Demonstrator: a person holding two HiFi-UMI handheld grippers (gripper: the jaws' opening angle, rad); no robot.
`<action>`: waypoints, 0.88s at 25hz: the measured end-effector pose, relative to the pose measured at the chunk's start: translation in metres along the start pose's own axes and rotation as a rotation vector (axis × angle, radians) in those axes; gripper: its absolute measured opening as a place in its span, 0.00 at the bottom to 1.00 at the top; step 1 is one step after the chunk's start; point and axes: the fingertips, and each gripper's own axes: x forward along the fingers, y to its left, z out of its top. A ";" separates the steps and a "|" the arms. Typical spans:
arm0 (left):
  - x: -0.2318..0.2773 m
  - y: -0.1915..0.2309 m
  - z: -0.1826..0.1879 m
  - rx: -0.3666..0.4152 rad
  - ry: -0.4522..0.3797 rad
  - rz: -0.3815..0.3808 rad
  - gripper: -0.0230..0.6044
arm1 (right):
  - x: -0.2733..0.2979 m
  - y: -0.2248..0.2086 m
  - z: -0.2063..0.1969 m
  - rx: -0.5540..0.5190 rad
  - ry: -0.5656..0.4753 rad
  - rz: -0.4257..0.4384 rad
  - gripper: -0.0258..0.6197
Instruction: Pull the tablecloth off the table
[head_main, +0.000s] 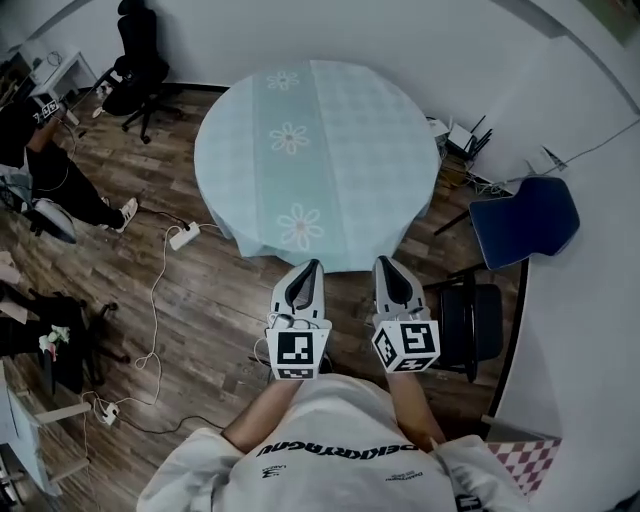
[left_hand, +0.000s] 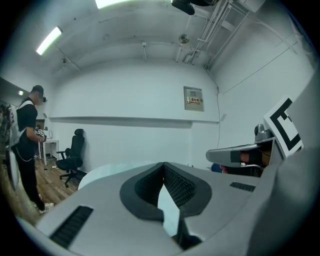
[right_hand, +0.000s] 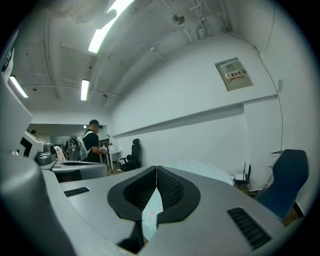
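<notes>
A round table wears a pale blue-green tablecloth (head_main: 320, 150) with a flowered centre stripe that hangs over the near edge. My left gripper (head_main: 311, 264) and right gripper (head_main: 384, 260) are held side by side, their tips just at the cloth's near hem. In the left gripper view the left gripper (left_hand: 163, 164) has its jaws closed tip to tip, with the tablecloth (left_hand: 112, 169) beyond them. The right gripper (right_hand: 156, 167) is likewise shut, and the tablecloth (right_hand: 200, 167) lies beyond its tips. I see nothing pinched in either pair of jaws.
A blue chair (head_main: 525, 220) and a dark stool (head_main: 470, 320) stand right of the table. A router (head_main: 460, 138) sits by the wall. A power strip (head_main: 183, 236) with cables lies on the wood floor at left. A person (head_main: 60, 180) and an office chair (head_main: 135, 60) are far left.
</notes>
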 end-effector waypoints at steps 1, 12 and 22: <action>0.010 0.004 -0.004 -0.004 0.014 0.003 0.06 | 0.010 -0.006 -0.001 0.002 0.006 -0.007 0.10; 0.085 0.052 -0.030 -0.043 0.099 0.067 0.06 | 0.102 -0.040 -0.017 0.015 0.085 0.021 0.10; 0.185 0.068 -0.054 -0.090 0.189 0.191 0.06 | 0.192 -0.107 -0.039 0.050 0.186 0.099 0.10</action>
